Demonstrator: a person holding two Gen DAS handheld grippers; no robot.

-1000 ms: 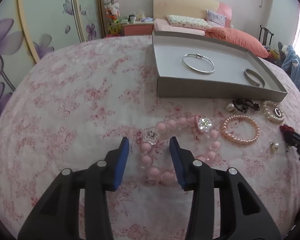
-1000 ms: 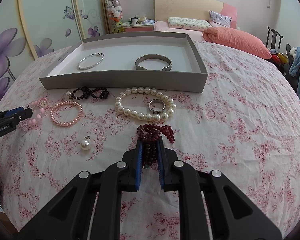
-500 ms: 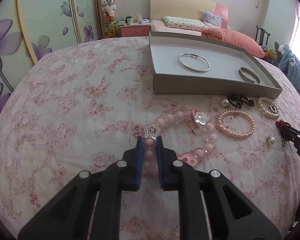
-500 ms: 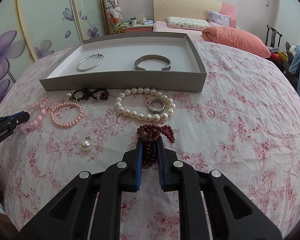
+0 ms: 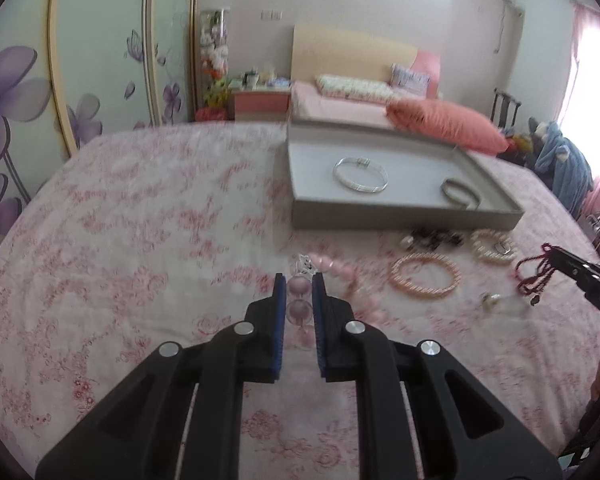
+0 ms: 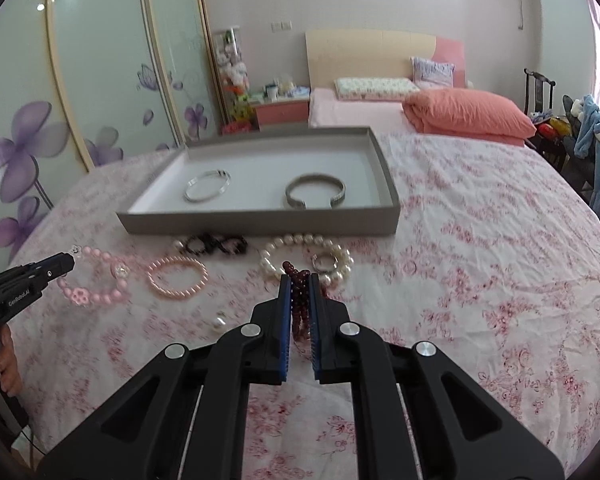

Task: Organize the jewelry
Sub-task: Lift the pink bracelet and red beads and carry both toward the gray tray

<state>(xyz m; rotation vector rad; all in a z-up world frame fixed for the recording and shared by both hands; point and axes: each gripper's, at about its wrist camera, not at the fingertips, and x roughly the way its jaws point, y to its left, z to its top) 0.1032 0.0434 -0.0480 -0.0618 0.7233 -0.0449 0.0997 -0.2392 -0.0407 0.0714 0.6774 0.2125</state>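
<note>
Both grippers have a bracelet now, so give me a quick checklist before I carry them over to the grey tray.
1. Left gripper shut on the pink bead bracelet: ok.
2. Right gripper shut on the dark red bead bracelet: ok.
3. Grey tray has bare floor left beside the silver bangle and the grey cuff: ok.
4. Pink bracelet fully clear of the bedspread: cannot tell, the picture is blurred.
5. Dark red strands free of the white pearl bracelet lying just behind them: cannot tell.
</note>
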